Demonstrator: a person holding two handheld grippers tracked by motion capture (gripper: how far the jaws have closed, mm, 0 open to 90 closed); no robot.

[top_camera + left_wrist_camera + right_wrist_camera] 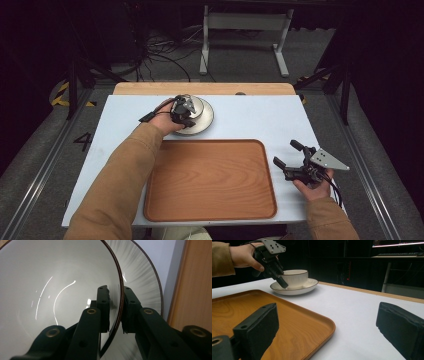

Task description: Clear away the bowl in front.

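A: Where is the bowl right now?

B: The white bowl (194, 106) sits in a white saucer (206, 121) just above the middle of the high view, on the pale table (250, 117), a little past the far edge of the wooden tray (210, 180). In the right gripper view, bowl and saucer stand in the upper left, beyond the tray's far corner.

A: And the left gripper?

B: The left gripper (121, 311) is at the bowl's rim. In its own view one jaw lies inside the bowl and the other outside, with the dark-edged rim running between them at the centre of the frame. The jaws are drawn close on the wall; the pads look to be touching it, so it has the rim pinched. The saucer's streaked surface fills the upper right behind.

A: The right one?

B: The right gripper (290, 155) rests low at the right of the high view, just beside the tray's right edge, held in the right hand (314, 189). Its jaws stand wide apart and hold nothing; bare table shows between them.
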